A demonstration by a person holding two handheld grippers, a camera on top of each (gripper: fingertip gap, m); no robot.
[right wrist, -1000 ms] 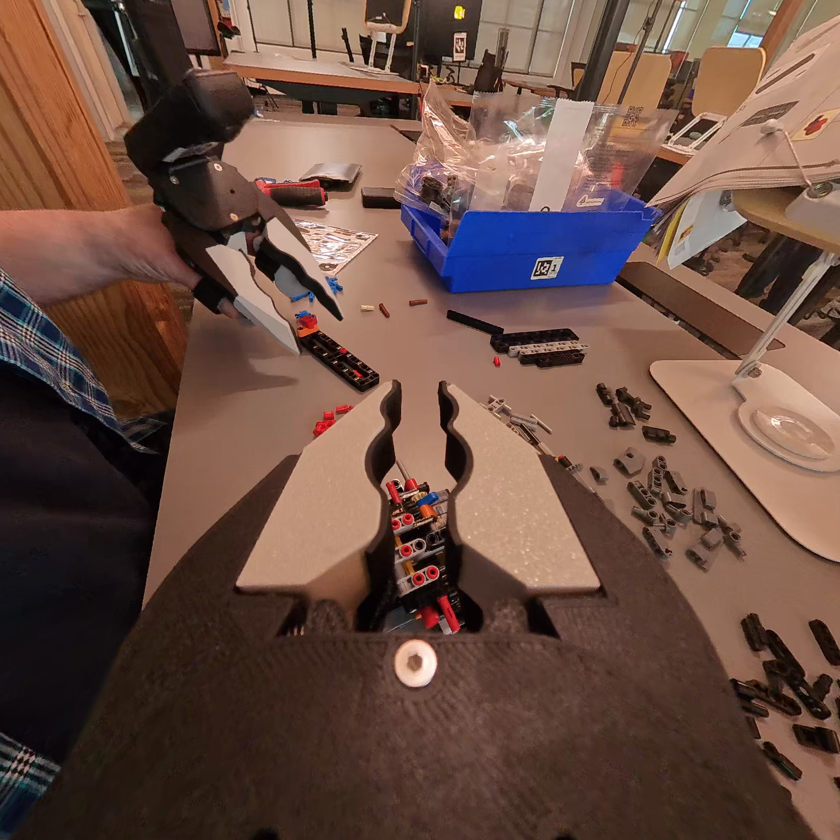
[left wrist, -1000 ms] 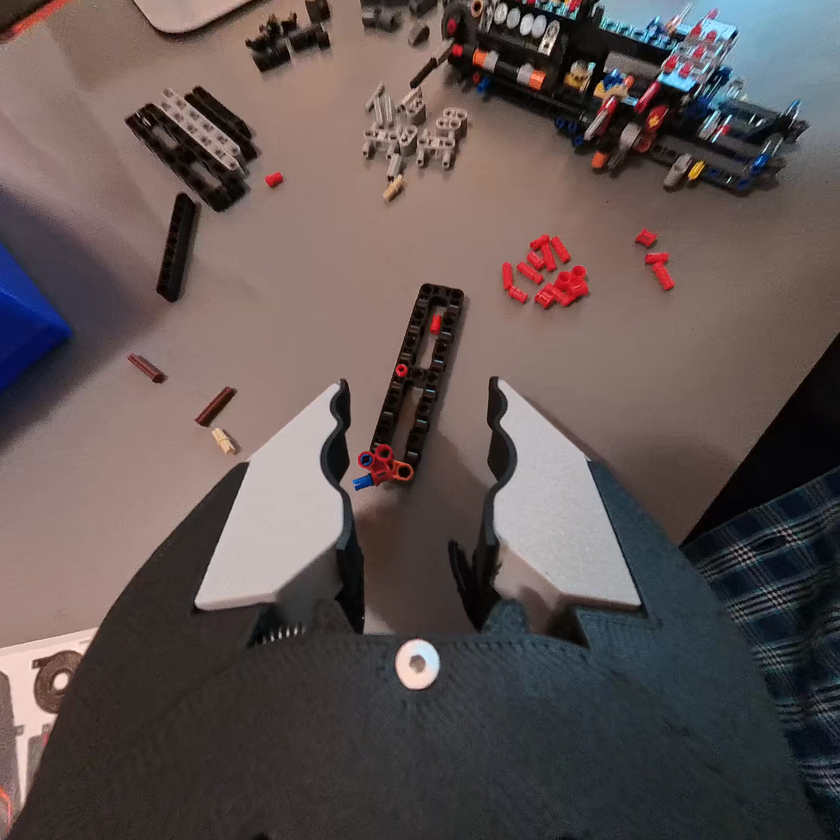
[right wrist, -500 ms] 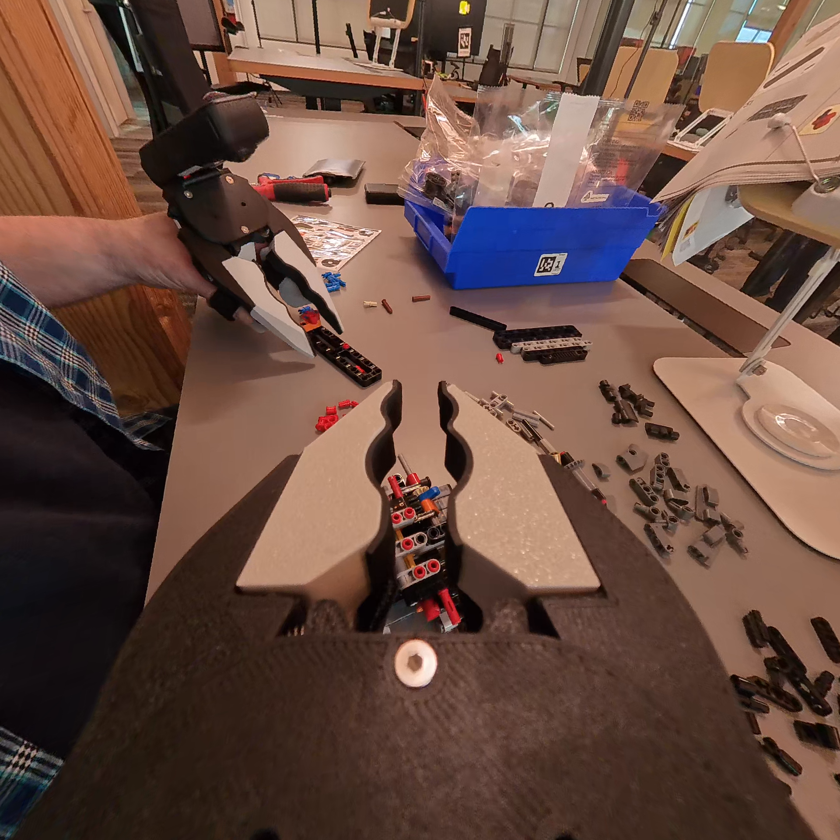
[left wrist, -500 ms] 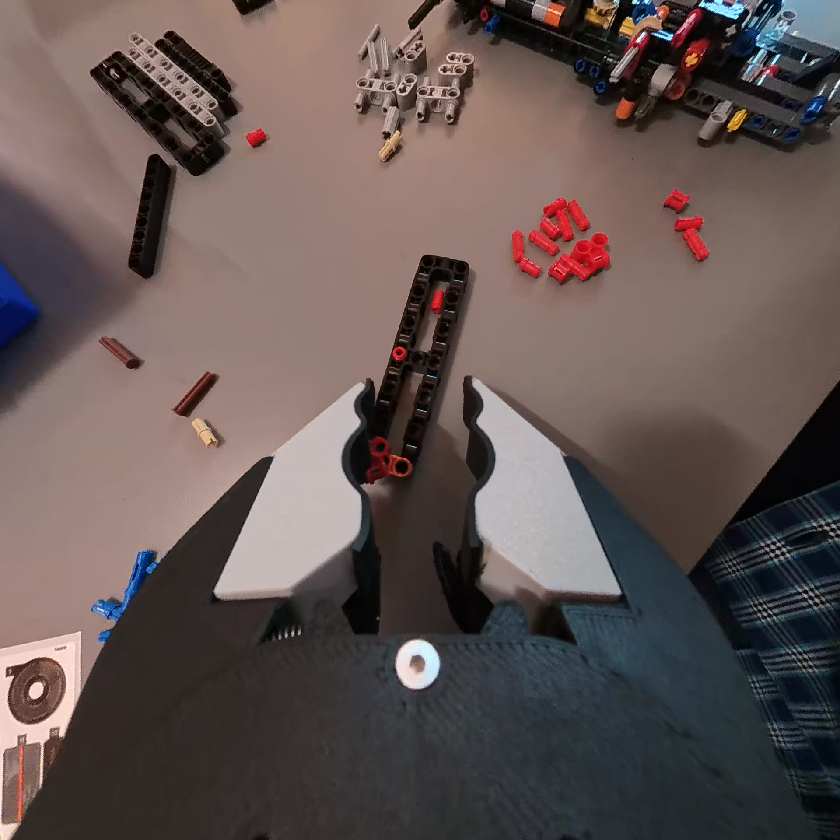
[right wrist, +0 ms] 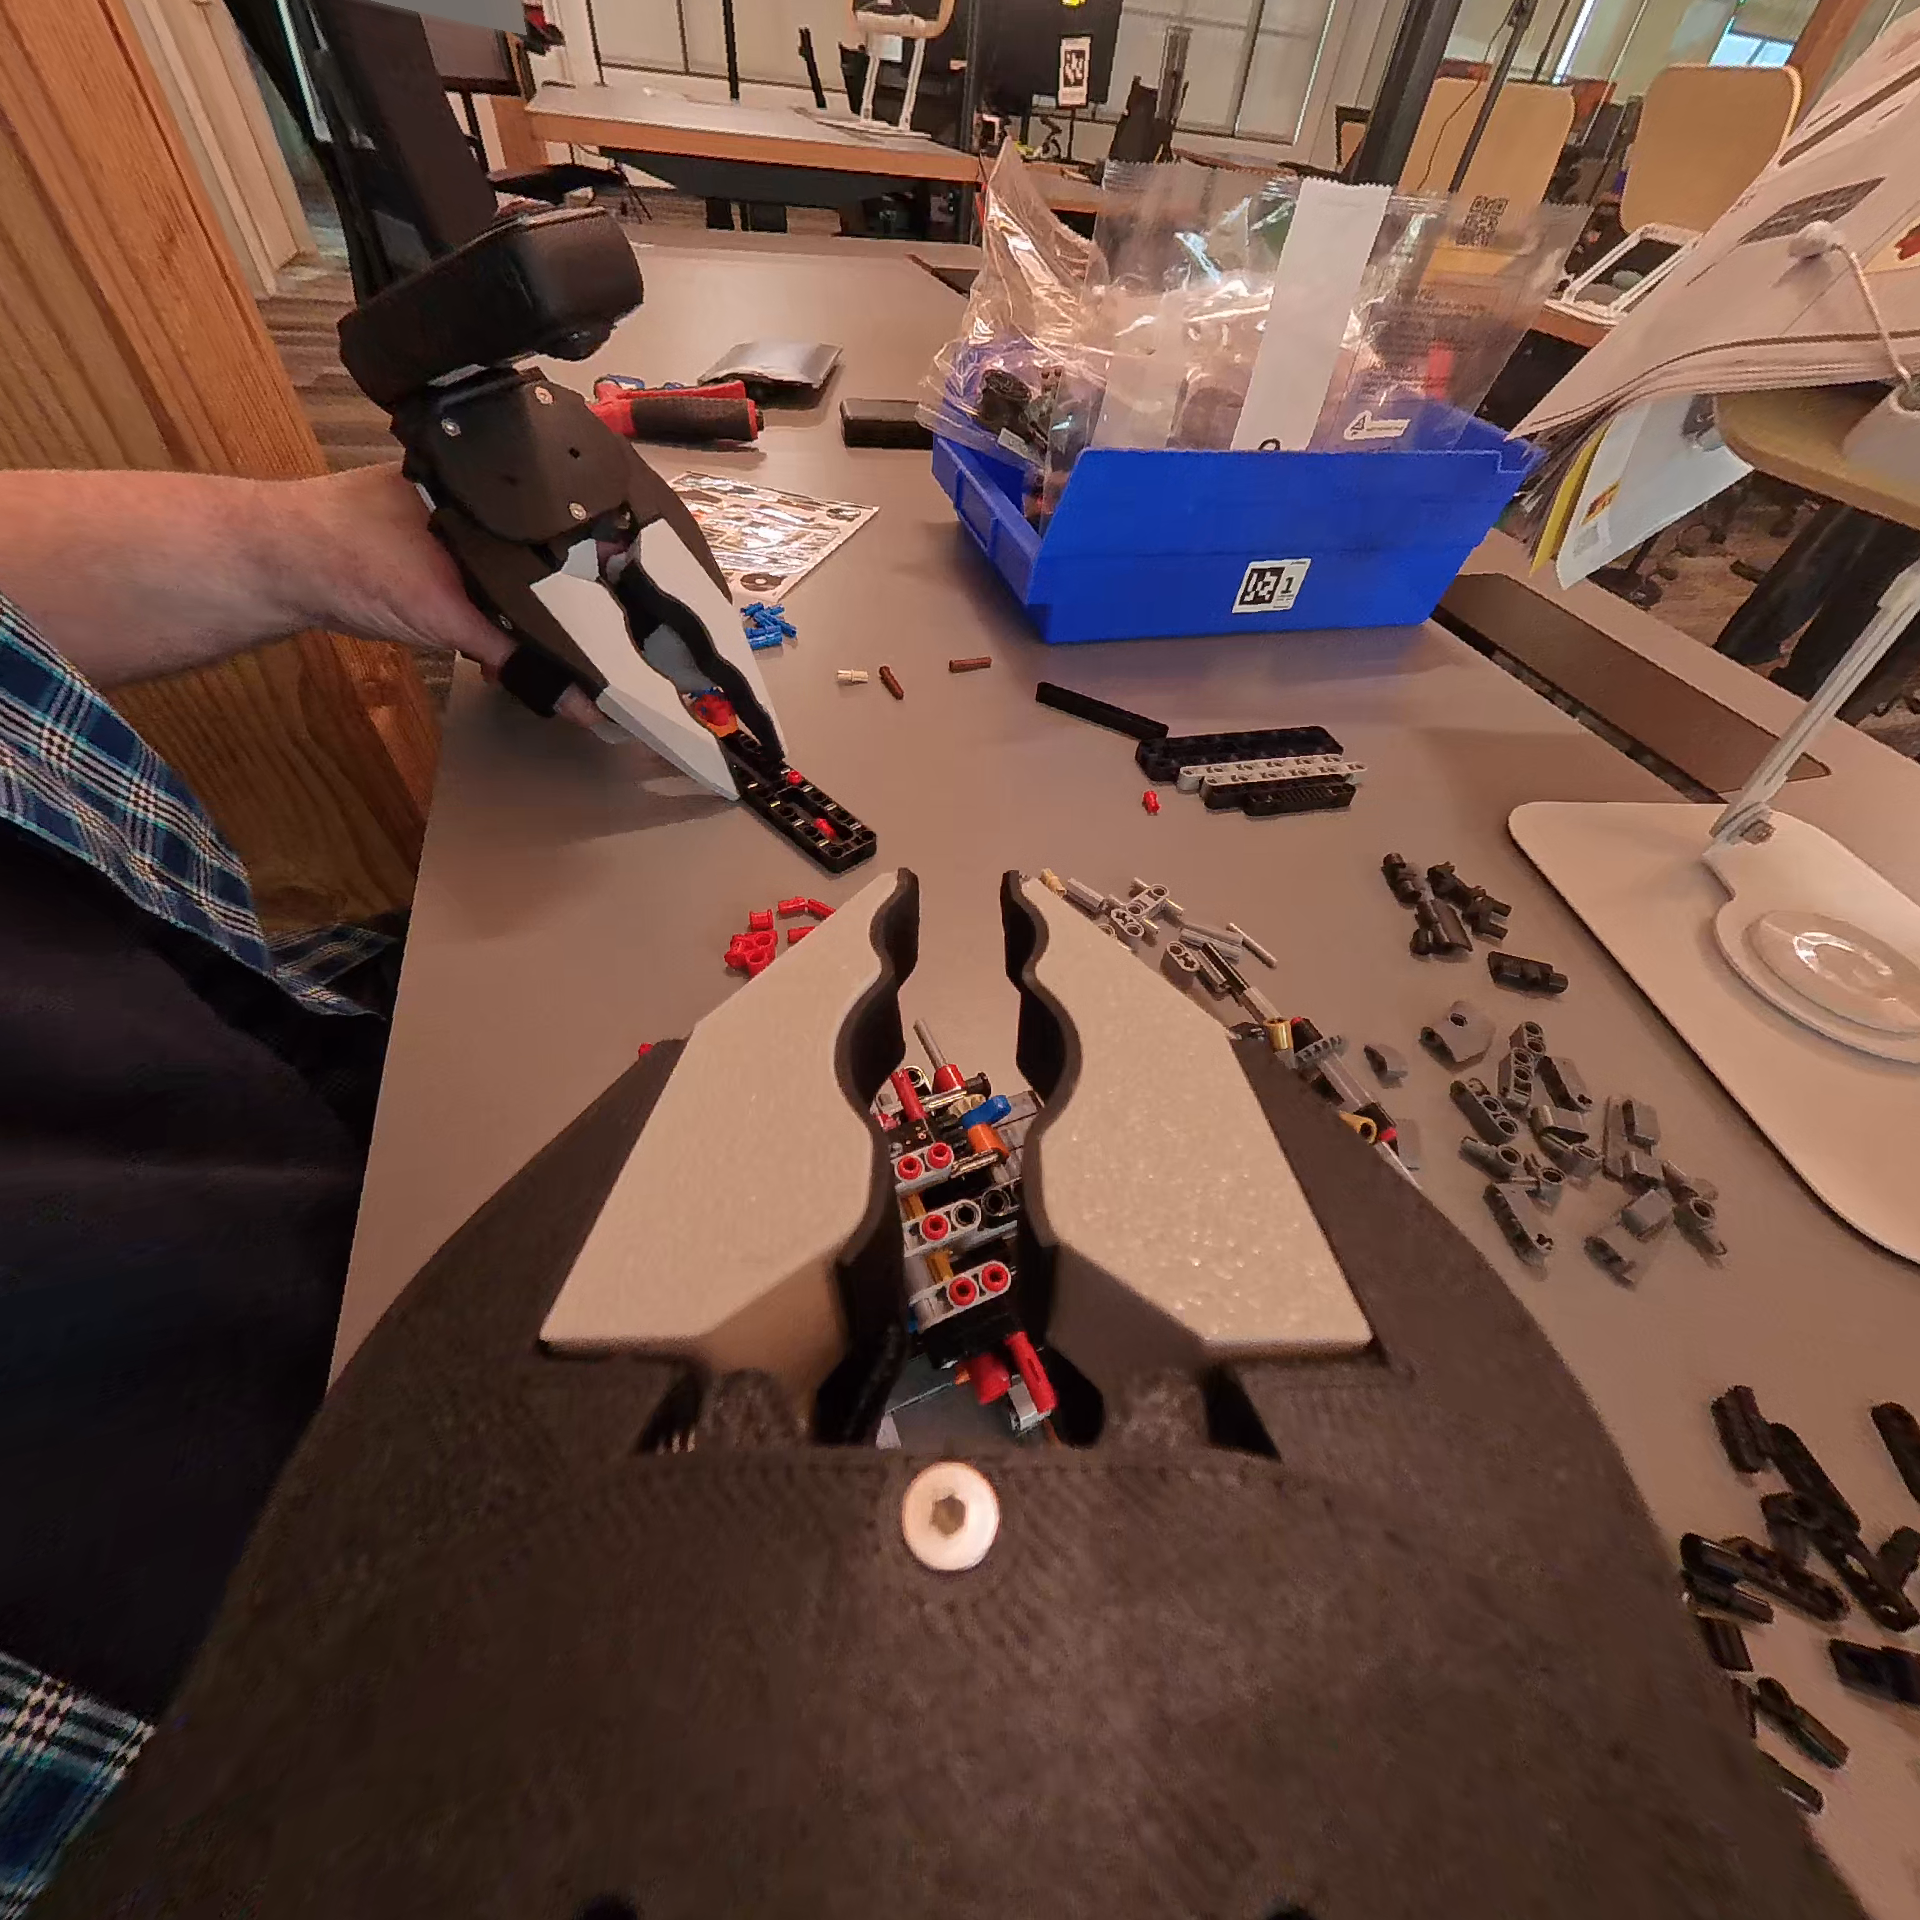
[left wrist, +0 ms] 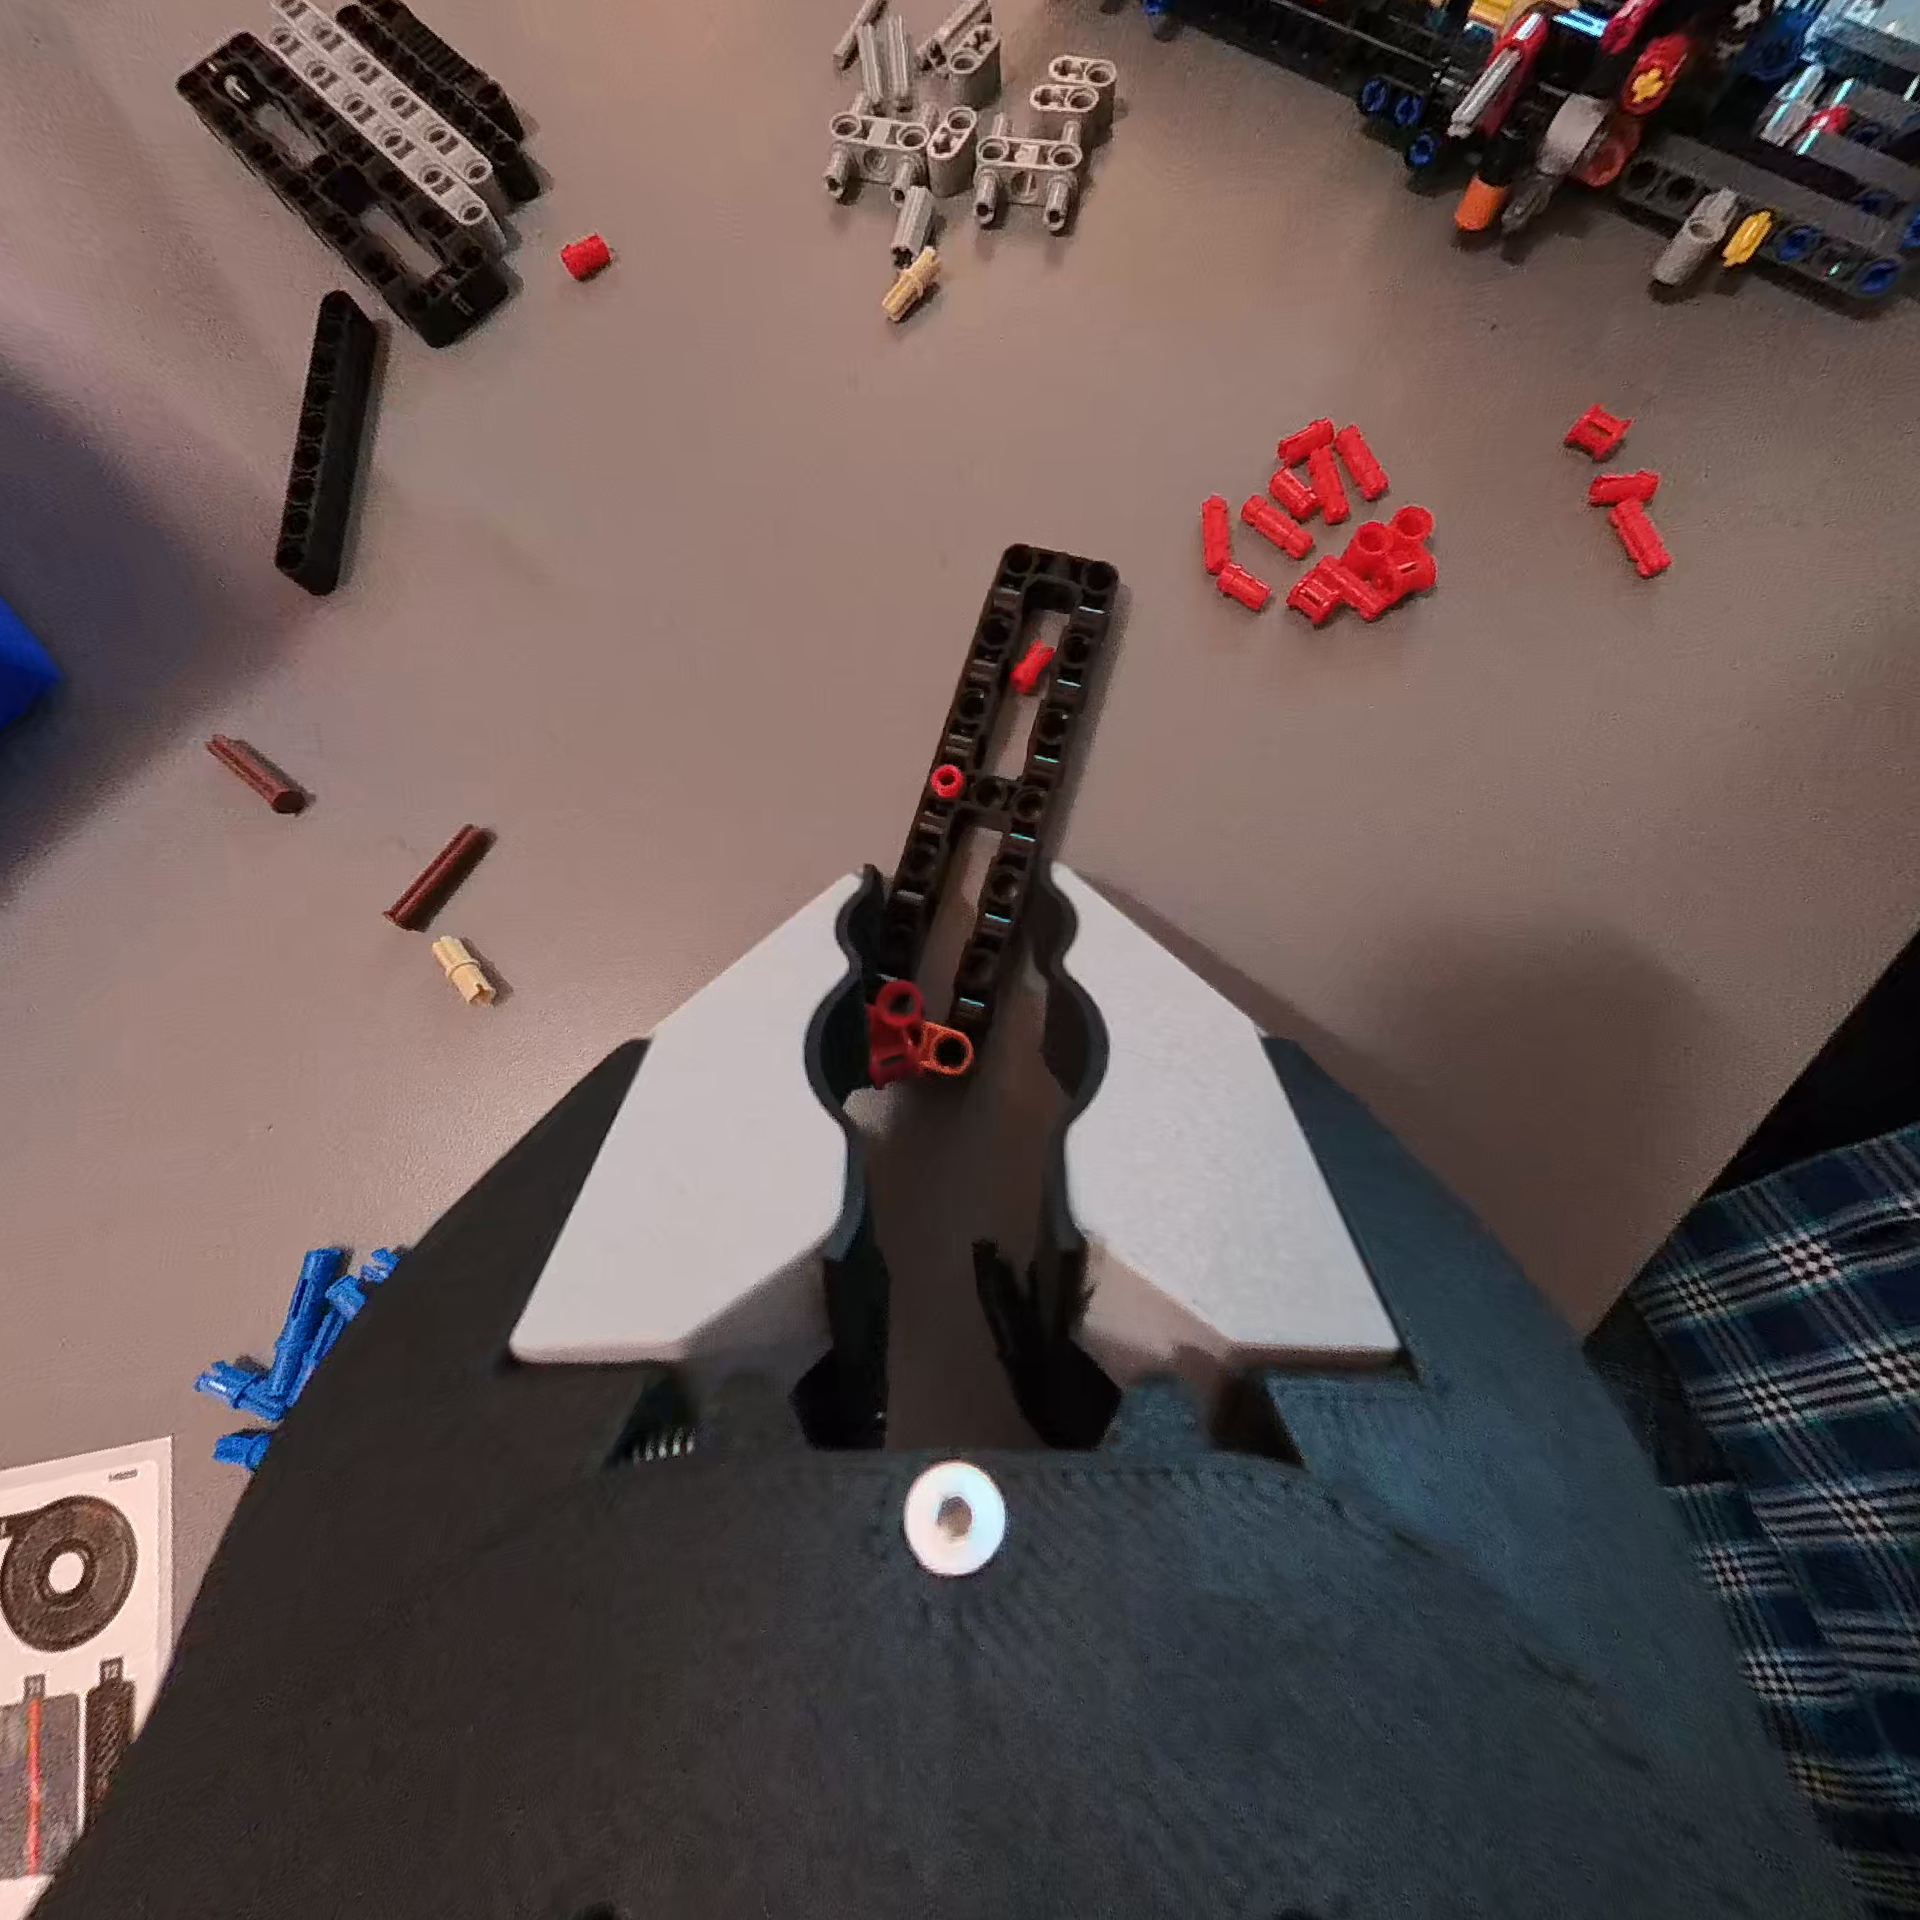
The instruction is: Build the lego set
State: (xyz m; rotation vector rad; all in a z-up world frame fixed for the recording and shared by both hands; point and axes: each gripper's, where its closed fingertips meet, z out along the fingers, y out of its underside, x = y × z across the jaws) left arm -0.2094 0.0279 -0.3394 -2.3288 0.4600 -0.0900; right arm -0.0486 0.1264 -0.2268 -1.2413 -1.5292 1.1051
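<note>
The built model runs off the top right edge in the left wrist view, in the right wrist view the right claw hides most of it, and the blue bin is cut at the left edge.

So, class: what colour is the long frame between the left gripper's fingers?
Black frame; left wrist view.

Left gripper closed around the near end of a long black frame lying on the grey table, fingertips pressing its two sides. Red connector and orange connector attached at the frame's near end, between the fingers. Small red pins seated along the frame. Heap of loose red pins to the right, apart. Grey connectors farther off. Black and grey beams far left. Blue pins beside the gripper body.
</note>
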